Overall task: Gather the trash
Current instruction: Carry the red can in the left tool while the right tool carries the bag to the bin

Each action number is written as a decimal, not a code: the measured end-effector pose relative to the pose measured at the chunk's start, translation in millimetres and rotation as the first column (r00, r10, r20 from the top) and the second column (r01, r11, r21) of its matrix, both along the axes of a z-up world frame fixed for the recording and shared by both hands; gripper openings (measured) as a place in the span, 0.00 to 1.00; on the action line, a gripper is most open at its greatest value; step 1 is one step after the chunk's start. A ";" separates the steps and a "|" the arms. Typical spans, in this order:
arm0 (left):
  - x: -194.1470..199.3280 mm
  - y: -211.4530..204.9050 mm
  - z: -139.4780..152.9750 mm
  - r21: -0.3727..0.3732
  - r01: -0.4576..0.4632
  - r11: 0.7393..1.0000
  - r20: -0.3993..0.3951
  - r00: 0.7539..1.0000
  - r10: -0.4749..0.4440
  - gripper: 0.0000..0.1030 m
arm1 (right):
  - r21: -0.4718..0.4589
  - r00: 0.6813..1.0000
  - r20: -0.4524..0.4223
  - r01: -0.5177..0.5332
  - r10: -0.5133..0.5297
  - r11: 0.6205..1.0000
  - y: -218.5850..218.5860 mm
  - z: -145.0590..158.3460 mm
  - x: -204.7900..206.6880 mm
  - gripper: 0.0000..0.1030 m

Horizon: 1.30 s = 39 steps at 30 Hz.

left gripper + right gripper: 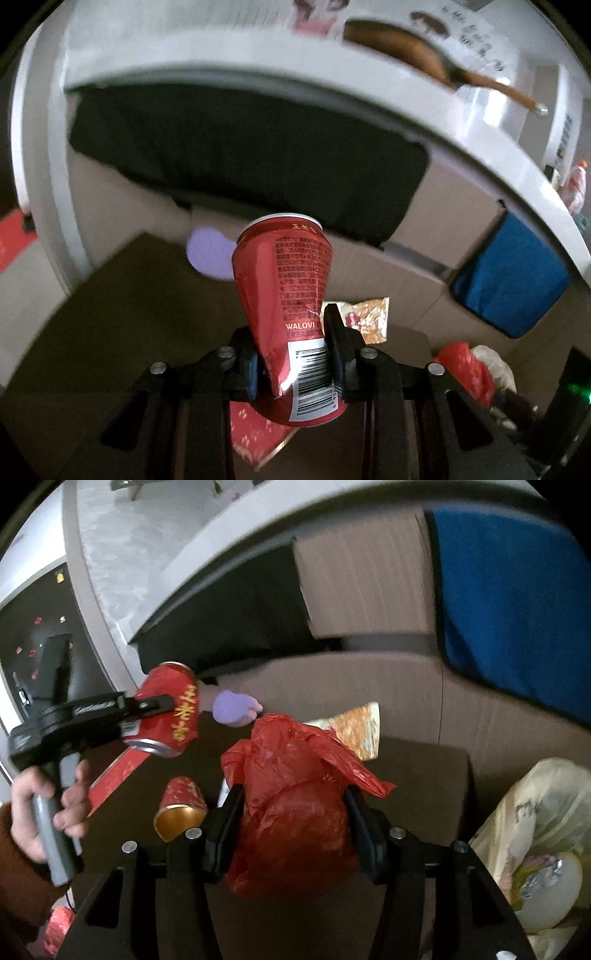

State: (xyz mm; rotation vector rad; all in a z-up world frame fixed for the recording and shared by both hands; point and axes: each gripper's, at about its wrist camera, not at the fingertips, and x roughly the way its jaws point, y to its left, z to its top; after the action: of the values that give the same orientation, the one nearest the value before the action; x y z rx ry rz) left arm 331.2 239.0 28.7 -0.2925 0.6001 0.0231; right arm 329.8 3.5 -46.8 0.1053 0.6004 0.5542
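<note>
- My left claw (295, 363) grips a dented red can (286, 295) near its base, lifted clear of the dark tabletop (122, 302).
- My right claw (291, 829) clamps a crumpled red plastic bag (295, 797).
- Beside the bag lies a red paper cup (181, 808) on its side.
- Farther off — a snack wrapper (360, 731) against the cardboard.

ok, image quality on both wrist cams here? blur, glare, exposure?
Left wrist: red can in the left gripper is sharp, with glare near its barcode; white table edge is smeared and bright; underneath is dark. Right wrist: red plastic bag in the right gripper is fairly crisp; blue cloth is blurred; fisheye bends the edges.
</note>
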 end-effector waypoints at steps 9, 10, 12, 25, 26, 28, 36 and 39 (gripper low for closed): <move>-84.8 -34.3 38.1 0.129 -0.003 0.992 0.184 0.983 -0.021 0.29 | -0.079 0.984 0.178 0.031 -0.017 0.996 -7.0 44.1 -38.9 0.50; -93.9 -38.1 41.0 0.135 0.000 0.991 0.195 0.980 -0.027 0.29 | -0.079 0.981 0.191 0.034 -0.018 0.996 -9.1 48.9 -42.6 0.50; -106.6 -50.8 45.7 0.143 0.005 0.990 0.214 0.976 -0.036 0.29 | -0.078 0.975 0.221 0.036 -0.018 0.996 -13.9 58.2 -52.9 0.50; -167.1 -115.3 63.7 0.172 0.076 0.982 0.303 0.945 -0.127 0.29 | -0.051 0.925 0.372 0.108 -0.081 0.993 -66.6 104.7 -105.2 0.50; -167.5 -119.6 64.3 0.174 0.082 0.981 0.305 0.943 -0.132 0.29 | -0.050 0.920 0.381 0.117 -0.090 0.992 -72.5 107.0 -108.7 0.50; -169.9 -132.1 65.4 0.171 0.101 0.980 0.310 0.939 -0.150 0.29 | -0.040 0.916 0.389 0.128 -0.103 0.991 -83.8 111.3 -115.8 0.50; -160.2 -185.4 66.2 0.201 0.178 0.963 0.322 0.917 -0.237 0.29 | -0.006 0.901 0.400 0.187 -0.169 0.982 -134.2 113.0 -124.9 0.50; -153.2 -203.6 64.0 0.206 0.211 0.956 0.315 0.910 -0.269 0.29 | 0.004 0.898 0.394 0.213 -0.197 0.977 -153.5 109.3 -126.2 0.50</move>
State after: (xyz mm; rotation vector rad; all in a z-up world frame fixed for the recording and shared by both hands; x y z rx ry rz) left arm 178.0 35.3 92.6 -0.0529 0.2830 -0.2123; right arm 203.6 -150.0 62.6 0.0173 0.2026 0.3434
